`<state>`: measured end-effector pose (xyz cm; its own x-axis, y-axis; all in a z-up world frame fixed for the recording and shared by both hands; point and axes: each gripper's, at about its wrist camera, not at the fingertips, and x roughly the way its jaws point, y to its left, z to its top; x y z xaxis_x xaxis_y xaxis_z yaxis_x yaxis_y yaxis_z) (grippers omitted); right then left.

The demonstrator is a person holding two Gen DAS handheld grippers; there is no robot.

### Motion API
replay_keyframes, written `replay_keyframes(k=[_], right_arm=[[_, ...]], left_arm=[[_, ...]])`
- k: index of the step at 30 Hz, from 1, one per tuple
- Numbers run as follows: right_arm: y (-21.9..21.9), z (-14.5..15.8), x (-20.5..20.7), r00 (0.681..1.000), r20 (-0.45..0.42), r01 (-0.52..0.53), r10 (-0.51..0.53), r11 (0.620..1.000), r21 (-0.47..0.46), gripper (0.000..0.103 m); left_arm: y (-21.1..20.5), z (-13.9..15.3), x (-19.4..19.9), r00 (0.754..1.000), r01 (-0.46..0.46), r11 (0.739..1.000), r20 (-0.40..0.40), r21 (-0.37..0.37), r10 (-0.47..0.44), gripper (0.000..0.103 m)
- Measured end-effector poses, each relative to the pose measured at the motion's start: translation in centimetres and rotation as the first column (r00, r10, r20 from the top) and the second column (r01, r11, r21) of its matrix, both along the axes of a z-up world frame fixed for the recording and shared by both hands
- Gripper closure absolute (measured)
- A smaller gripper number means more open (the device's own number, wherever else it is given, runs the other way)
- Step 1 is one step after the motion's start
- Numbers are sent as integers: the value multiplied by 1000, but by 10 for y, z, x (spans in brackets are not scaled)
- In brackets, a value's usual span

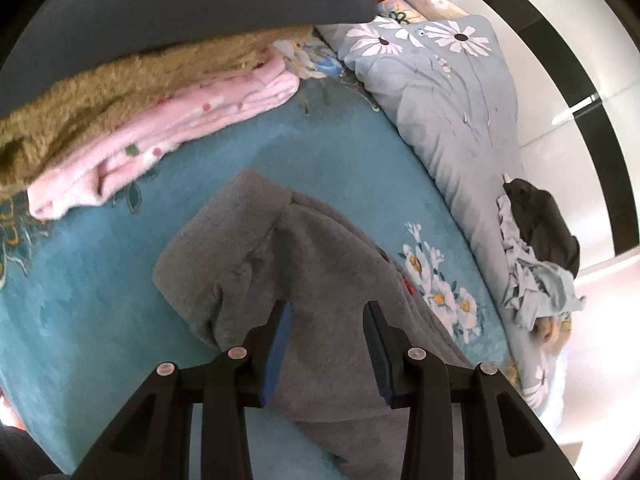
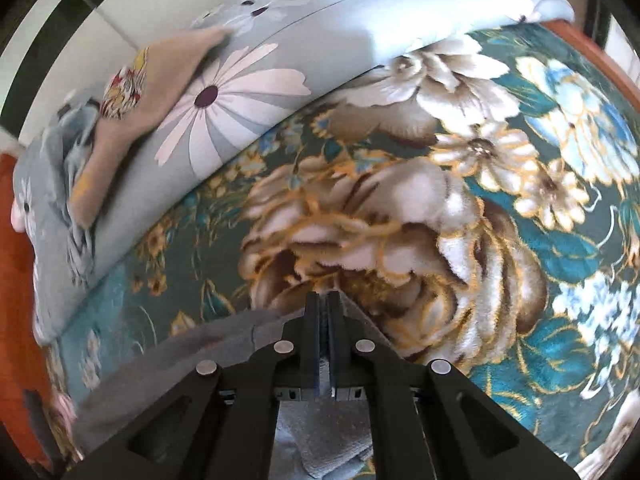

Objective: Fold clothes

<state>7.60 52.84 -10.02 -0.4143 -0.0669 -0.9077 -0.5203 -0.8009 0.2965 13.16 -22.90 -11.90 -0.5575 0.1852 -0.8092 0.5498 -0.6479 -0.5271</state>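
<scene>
Left wrist view has the grey garment [image 1: 304, 264] lying rumpled at lower centre on the teal floral blanket [image 1: 100, 300], with the left gripper [image 1: 326, 312] hovering over it, jaws apart and empty. At the bottom of the right wrist view, the right gripper [image 2: 327, 300] has its jaws clamped on an edge of that grey cloth [image 2: 224, 332]. To fold well, I'd pinch the opposite corner with the left, pull taut, and lay edges flush, well clear of the pink folded pile [image 1: 168, 136] at upper left
</scene>
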Motion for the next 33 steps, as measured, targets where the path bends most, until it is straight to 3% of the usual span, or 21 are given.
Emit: replay_keyframes(k=[6,8,9,10,14,17,19,24,25,26,28,31,33], right_arm=[[-1,21,9,998,-51,-29,26,999,-46,96],[4,33,28,996,-85,0,-4,999,-46,79],[6,33,40,995,-93,19,-25,998,-62,59],[8,33,52,994,-101,38,-46,996,-78,48],[12,9,96,988,-81,115,-133,973,-198,47],[2,-13,99,988,-68,114,-136,958,-263,45],[-5,-22,94,985,-80,122,-151,948,-293,38],[-12,-38,81,962,-63,232,-265,918,-323,38],[-12,-39,80,955,-59,256,-292,906,-336,42],[-13,-39,78,948,-55,277,-314,897,-344,50],[-17,-32,75,942,-46,299,-333,892,-338,83],[-31,-8,68,955,-80,253,-287,922,-294,87],[-54,25,60,972,-153,141,-178,964,-226,87]], left_arm=[[5,0,-3,1000,29,1000,6,2,-29,62],[5,-1,-3,999,33,999,8,7,-33,62],[5,-1,-3,999,30,999,9,14,-30,62],[4,-2,-3,1000,27,999,11,21,-28,62],[4,-6,-4,999,27,998,20,50,-29,62],[4,-5,-3,999,31,998,19,55,-32,62],[3,-4,0,1000,26,998,10,56,-27,62],[-7,-6,9,999,-35,993,-7,109,36,61],[-10,-7,12,999,-51,991,-11,127,53,61],[-13,-7,15,997,-66,987,-18,145,70,60],[-18,-8,19,995,-90,980,-35,176,98,59],[-25,-11,25,990,-121,967,-49,224,135,56],[-28,-14,26,988,-135,959,-44,250,151,56]])
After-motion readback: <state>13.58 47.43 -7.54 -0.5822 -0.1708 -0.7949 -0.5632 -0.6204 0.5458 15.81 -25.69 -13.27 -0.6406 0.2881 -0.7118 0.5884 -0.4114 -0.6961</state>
